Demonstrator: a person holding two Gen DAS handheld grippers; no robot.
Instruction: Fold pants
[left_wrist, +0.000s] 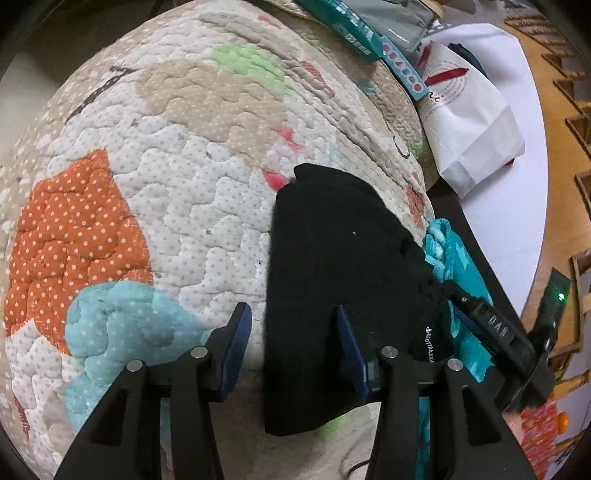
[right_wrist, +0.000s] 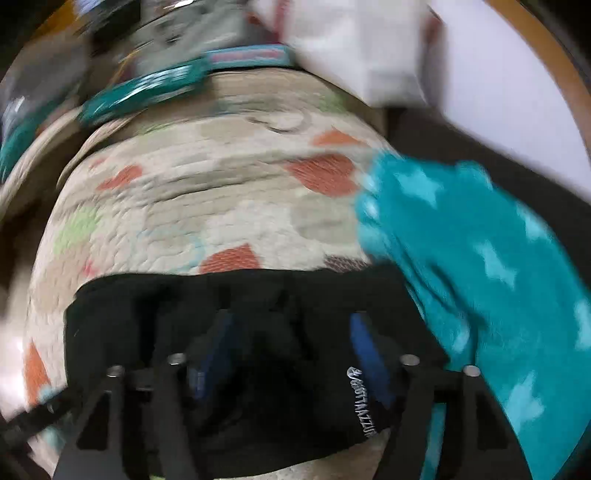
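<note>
The black pants (left_wrist: 332, 280) lie folded into a compact dark slab on the quilted patchwork blanket (left_wrist: 155, 192), near the edge where a teal star-patterned fleece (right_wrist: 480, 258) is bunched just beside them. They look thick and ribbed, with a small white logo near one edge.

The left claw (left_wrist: 291, 343) hovers over the pants' near end, jaws partly apart, one blue pad over the fabric and the other over the blanket, pinching nothing. The right claw (right_wrist: 291, 350), blurred, stands wide over the pants, and its jaws appear to hold nothing.

The risk, as I judge it: a claw closing now could catch only the top layer and pull the fold apart, or snag the fleece beside the pants. A white paper bag (left_wrist: 472, 122) sits beyond the pants, well apart.
</note>
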